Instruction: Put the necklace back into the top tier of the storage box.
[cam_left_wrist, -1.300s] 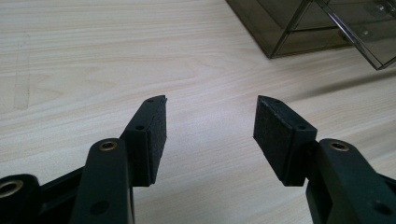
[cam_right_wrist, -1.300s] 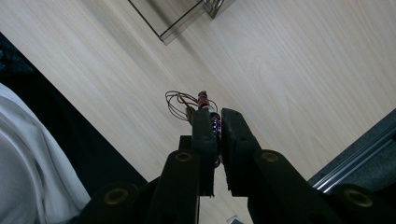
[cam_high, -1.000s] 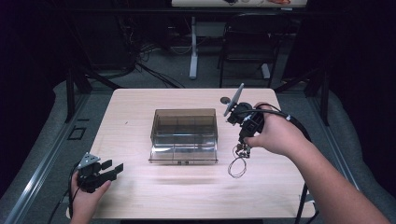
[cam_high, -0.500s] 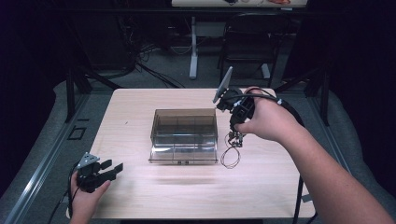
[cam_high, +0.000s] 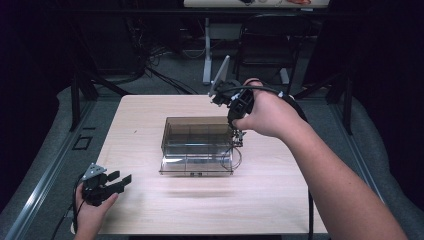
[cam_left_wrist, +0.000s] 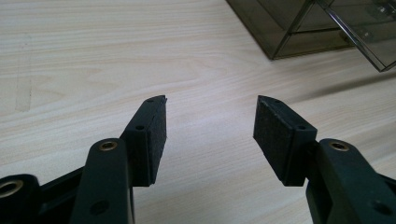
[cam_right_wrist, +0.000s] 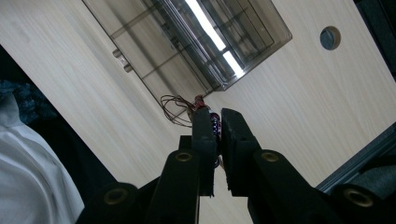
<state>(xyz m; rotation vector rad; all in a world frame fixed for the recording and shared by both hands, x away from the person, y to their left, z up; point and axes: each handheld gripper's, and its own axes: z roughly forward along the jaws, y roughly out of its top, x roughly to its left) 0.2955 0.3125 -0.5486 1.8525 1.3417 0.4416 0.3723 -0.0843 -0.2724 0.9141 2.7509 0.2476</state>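
Between the jaws of the right hand-held gripper (cam_high: 239, 135) hangs a small wire-looped part (cam_right_wrist: 187, 109), clenched by both pads and held in the air just beside the right edge of the smoky clear compartment box (cam_high: 197, 145), its thin loop dangling below the jaws. Well apart from it, at the near left of the table (cam_high: 280, 200), the left hand-held gripper (cam_left_wrist: 210, 126) rests released, its 2 pads wide apart over bare wood
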